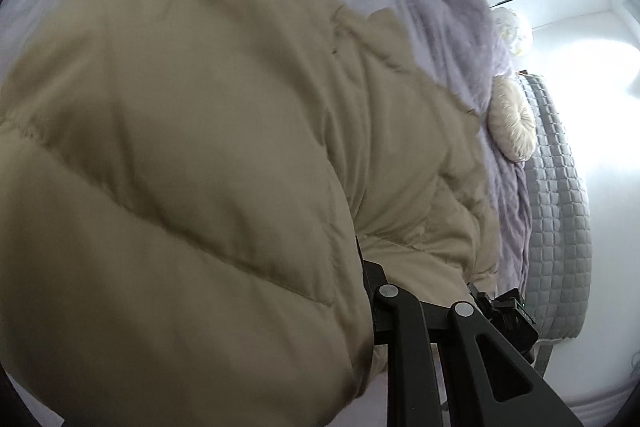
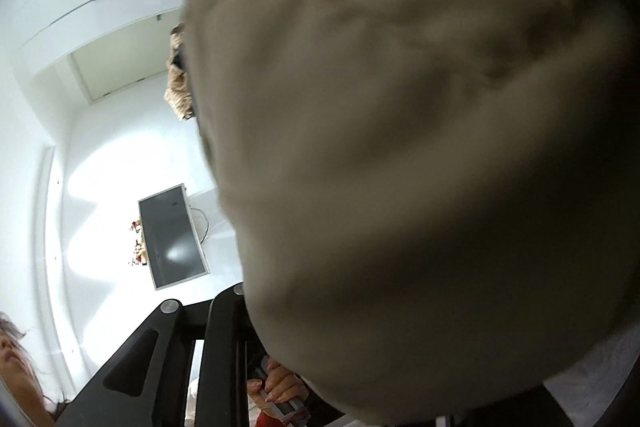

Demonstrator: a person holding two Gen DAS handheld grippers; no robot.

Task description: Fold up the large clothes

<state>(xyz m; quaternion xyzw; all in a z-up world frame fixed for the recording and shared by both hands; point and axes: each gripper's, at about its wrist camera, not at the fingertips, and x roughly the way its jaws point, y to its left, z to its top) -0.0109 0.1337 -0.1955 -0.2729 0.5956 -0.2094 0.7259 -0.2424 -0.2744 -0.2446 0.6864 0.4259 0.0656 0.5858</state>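
A beige quilted puffer jacket (image 1: 192,147) fills most of the left wrist view, bulging over a lilac blanket on a bed. My left gripper (image 1: 424,287) is pressed into the jacket's edge; its fingertips are buried in the fabric and only the black arms show. In the right wrist view the same jacket (image 2: 420,147) hangs blurred right against the lens. My right gripper (image 2: 248,307) is tilted up, its fingertips hidden behind the cloth.
The lilac blanket (image 1: 440,7) covers the bed, with a round cream cushion (image 1: 514,123) and a grey quilted bedspread (image 1: 560,207) at its right edge. White wardrobe doors (image 2: 80,7), a wall screen (image 2: 172,235), a hand (image 2: 280,387) and the person's face (image 2: 16,367) show.
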